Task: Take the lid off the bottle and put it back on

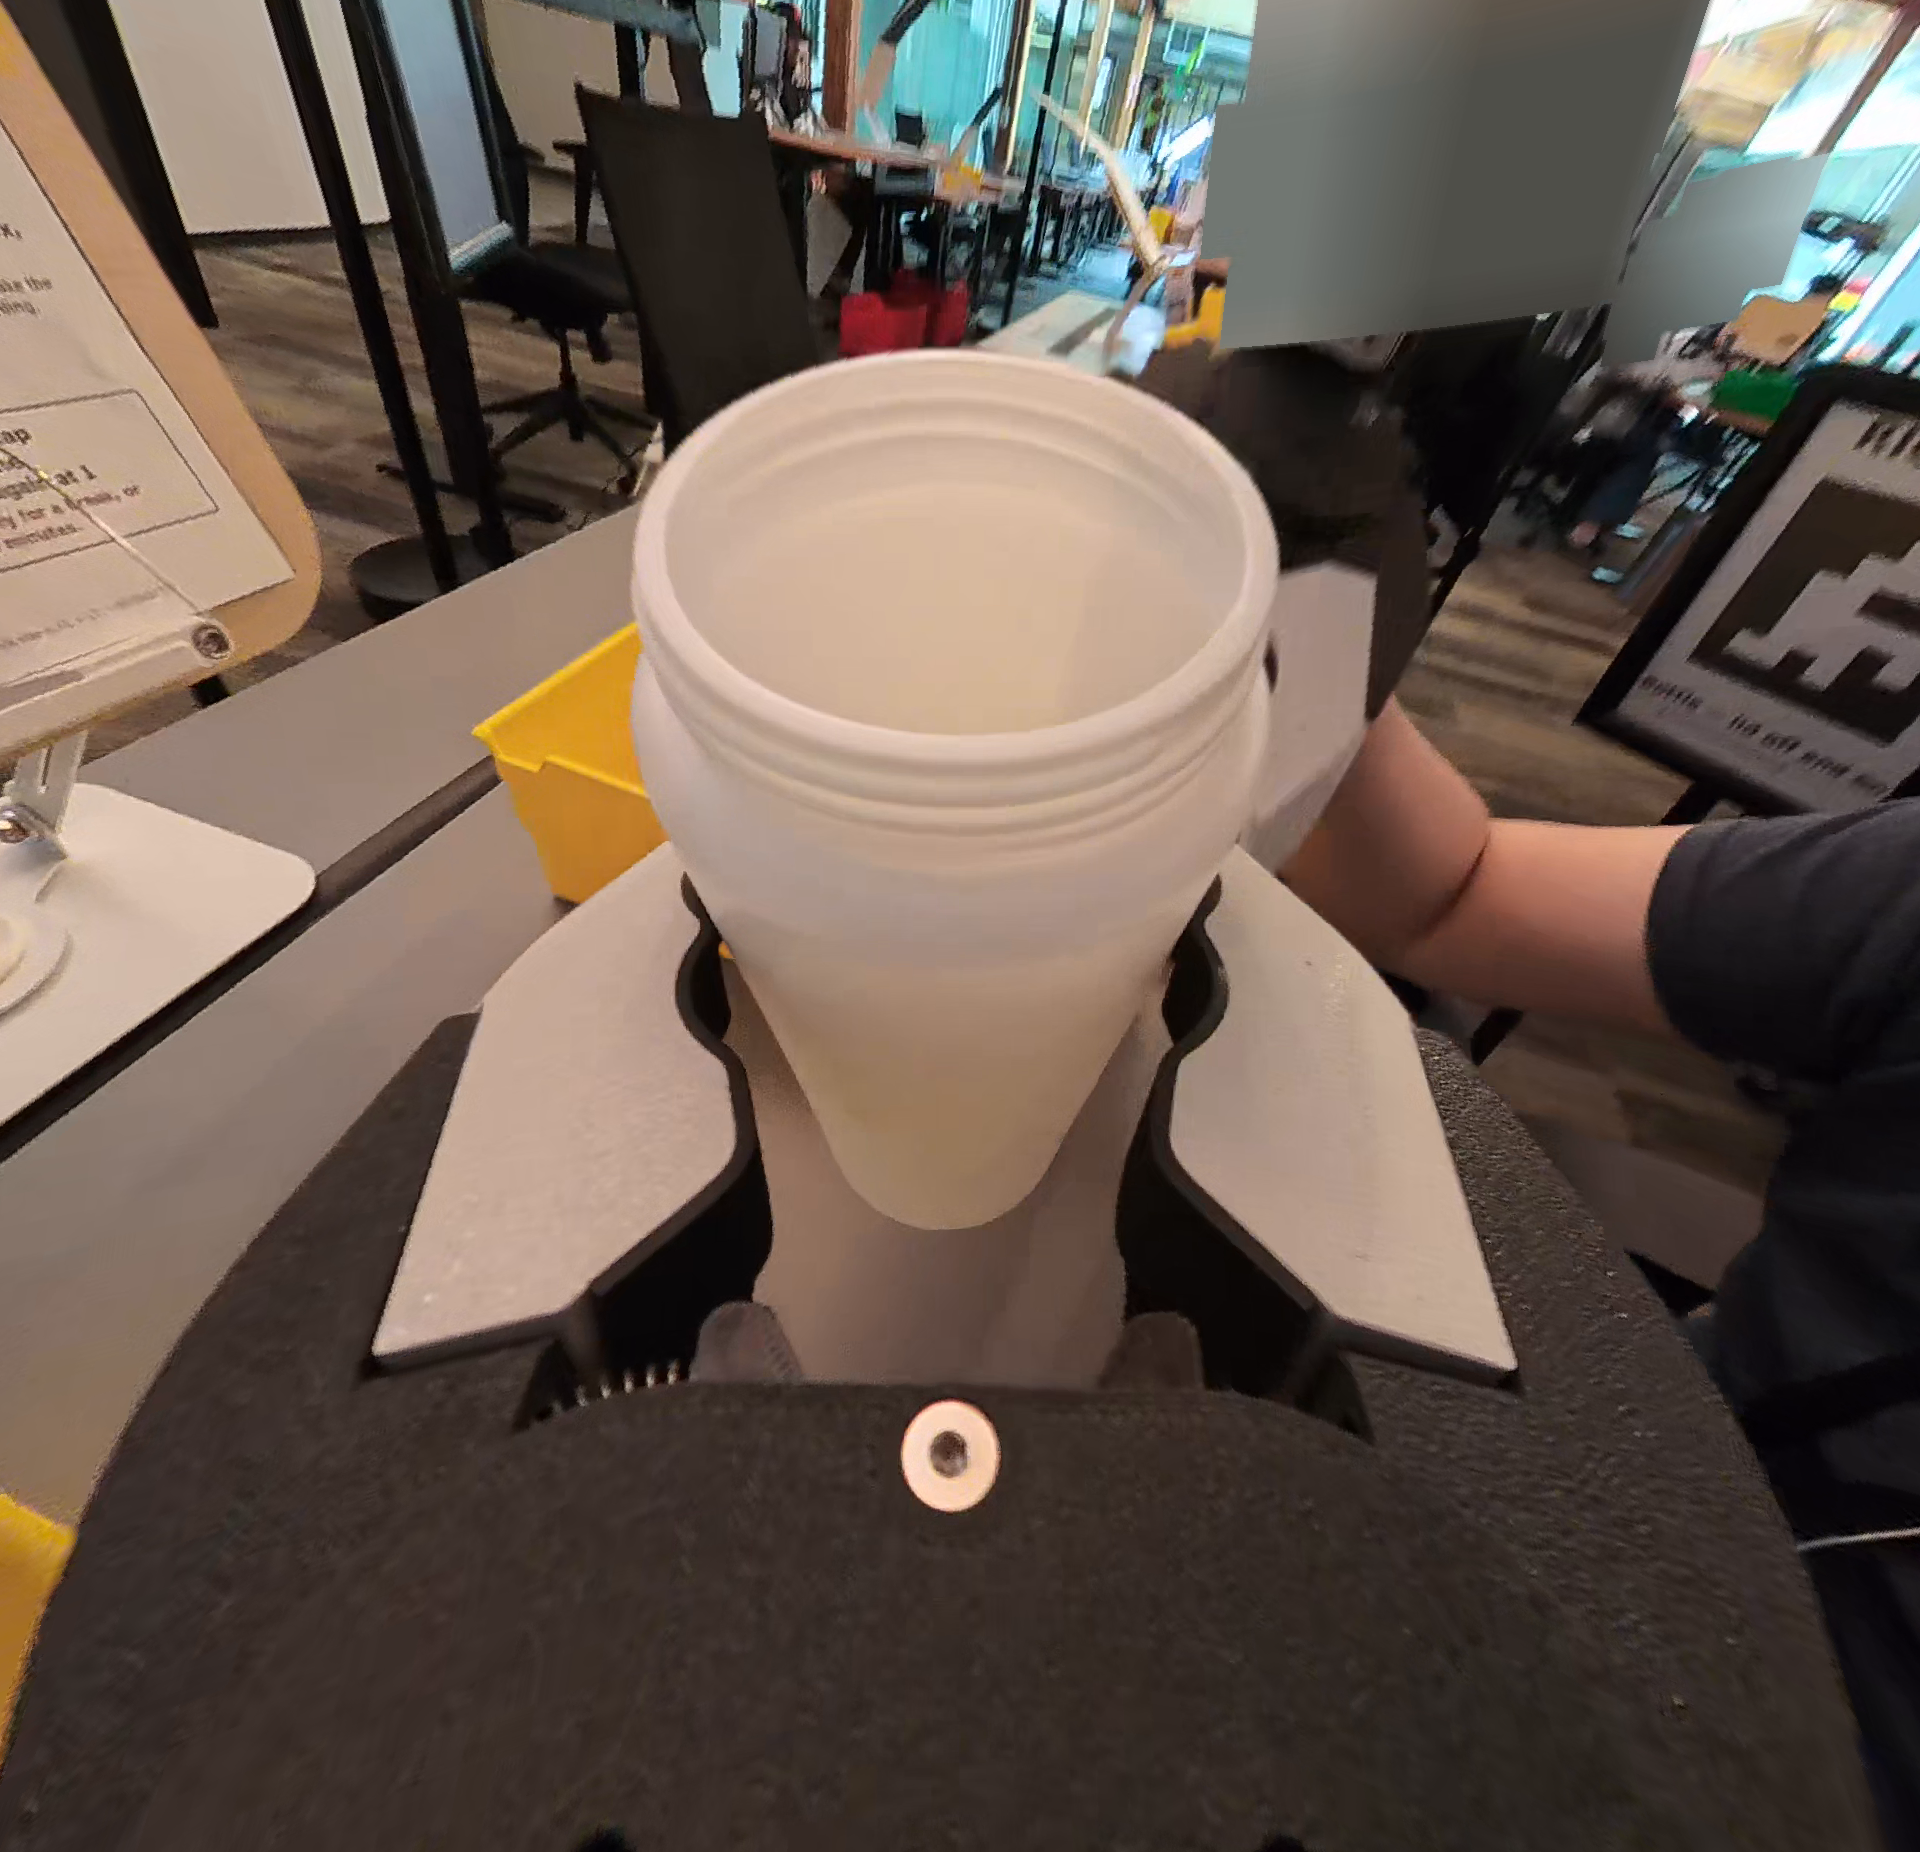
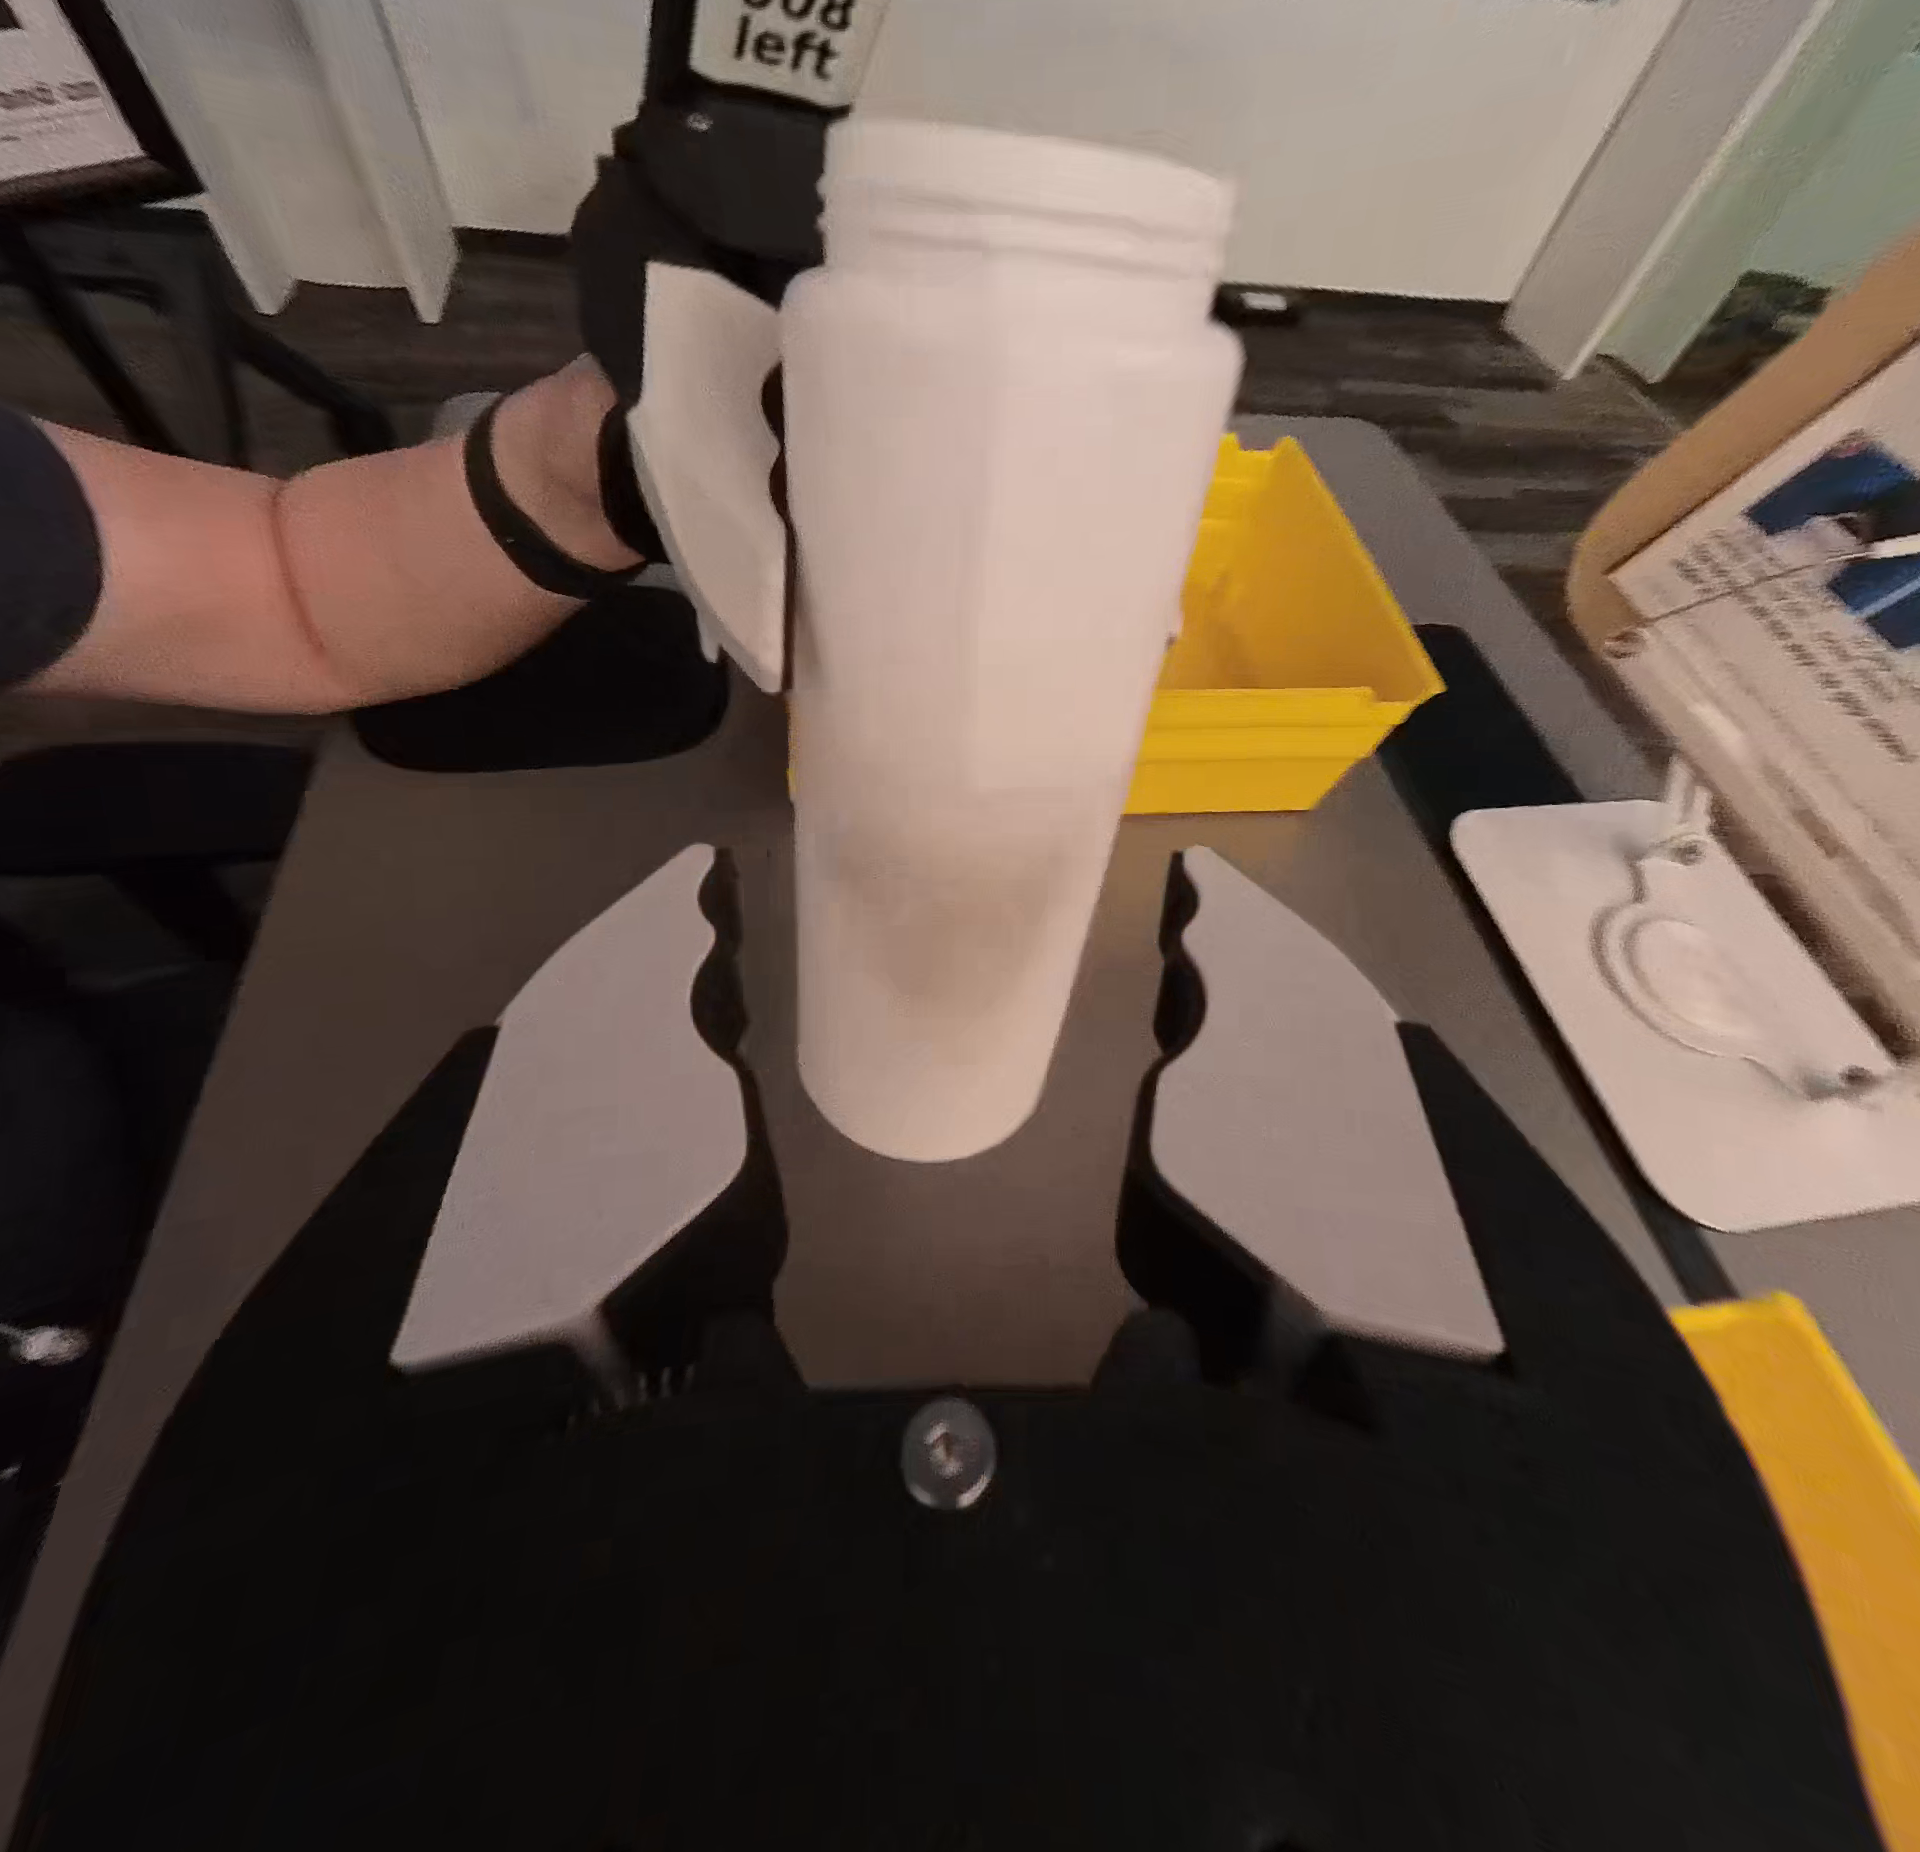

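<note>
Left wrist view shows the white plastic bottle with its wide mouth uncovered: the threaded neck is bare and the inside looks empty, so the lid-removal half of the task appears done. The left gripper clamps the bottle body, its two white fingers pressed against either side just below the shoulder.

In the right wrist view the same bottle stands upright on the grey table, held from its left side by the left gripper, with a person's forearm reaching in behind it. The right gripper sits close in front of the bottle's base with its fingers spread wide and nothing between them; they do not touch the bottle.

No lid is visible in either view. It may lie in the yellow bin just behind the bottle, though the pictures do not show that. What remains, by my reading, is to fetch the lid, seat it on the threads and screw it down while the left gripper steadies the bottle.
</note>
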A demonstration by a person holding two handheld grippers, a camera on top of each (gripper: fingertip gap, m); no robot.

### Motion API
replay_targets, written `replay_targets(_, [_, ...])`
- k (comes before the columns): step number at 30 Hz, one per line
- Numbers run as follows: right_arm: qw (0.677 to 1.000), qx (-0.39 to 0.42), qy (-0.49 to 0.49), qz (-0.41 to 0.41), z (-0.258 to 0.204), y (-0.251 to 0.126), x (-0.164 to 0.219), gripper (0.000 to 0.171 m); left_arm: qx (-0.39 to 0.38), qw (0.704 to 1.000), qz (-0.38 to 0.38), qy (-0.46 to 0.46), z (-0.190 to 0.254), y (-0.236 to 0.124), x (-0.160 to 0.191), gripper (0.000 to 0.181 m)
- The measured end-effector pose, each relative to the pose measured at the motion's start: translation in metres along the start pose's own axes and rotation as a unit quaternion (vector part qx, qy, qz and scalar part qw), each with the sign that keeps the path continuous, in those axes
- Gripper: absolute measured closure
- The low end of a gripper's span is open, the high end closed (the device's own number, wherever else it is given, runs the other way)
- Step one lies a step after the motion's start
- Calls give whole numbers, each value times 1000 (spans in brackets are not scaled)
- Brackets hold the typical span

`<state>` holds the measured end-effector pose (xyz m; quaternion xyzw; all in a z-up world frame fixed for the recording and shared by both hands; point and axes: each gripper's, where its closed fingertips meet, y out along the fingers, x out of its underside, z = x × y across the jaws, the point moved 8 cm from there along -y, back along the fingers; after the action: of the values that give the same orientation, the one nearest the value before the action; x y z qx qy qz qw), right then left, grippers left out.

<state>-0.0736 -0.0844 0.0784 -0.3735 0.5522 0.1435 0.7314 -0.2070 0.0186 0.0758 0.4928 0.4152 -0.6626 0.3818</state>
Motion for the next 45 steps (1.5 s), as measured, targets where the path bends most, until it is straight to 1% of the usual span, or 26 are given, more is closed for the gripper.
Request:
replay_targets(2, [999,-26,18,-6,-4,16,3,92,15,1000,13,-12,1,-1,-2,97])
replay_targets(3, [999,-32,29,-4,-4,22,4,90,22,1000,13,-15,2,-1,-2,97])
replay_targets(5, [998,-35,53,6,-3,30,6,92,35,999,11,-16,5,2,0,97])
replay_targets(10, [994,-59,93,-2,1,36,9,96,39,999,14,-19,3,6,3,97])
replay_targets(12, [993,-60,97,8,3,35,8,97,42,998,26,-29,2,4,2,95])
replay_targets(16, [991,-34,122,30,13,20,4,97,27,999,21,-24,2,1,-1,81])
replay_targets(18, [990,-14,138,31,24,1,3,97,18,999,19,-21,1,-2,-2,81])
replay_targets(20, [984,39,170,20,42,-29,6,97,16,999,16,-26,0,-4,-3,82])
replay_targets(22, [968,119,221,-9,60,-65,22,97,16,999,12,-30,-2,-5,-3,84])
replay_targets(23, [955,152,254,-25,69,-81,32,96,17,999,9,-32,-2,-5,-2,85])
replay_targets(24, [938,173,298,-40,77,-94,44,96,18,999,6,-34,-2,-4,-2,86])
replay_targets(26, [907,163,384,-63,90,-107,70,96,17,999,-4,-37,-3,-3,0,87])
replay_targets(28, [877,137,451,-97,102,-104,97,96,19,999,-8,-42,-4,-1,2,87])
replay_targets(32, [819,92,540,-173,119,-79,151,96,21,998,-22,-49,-5,2,6,88])
replay_targets(35, [786,62,582,-201,124,-63,176,96,23,998,-30,-51,-5,4,8,89])
replay_targets(37, [772,62,596,-213,126,-55,185,96,22,998,-34,-53,-6,5,9,89])
replay_targets(40, [764,62,601,-224,126,-47,191,96,25,997,-37,-56,-6,6,10,90])
replay_targets(43, [750,71,604,-260,124,-42,200,96,23,997,-44,-57,-6,6,11,90])
replay_targets(45, [747,69,610,-255,125,-40,200,96,17,997,-45,-57,-7,6,11,90])
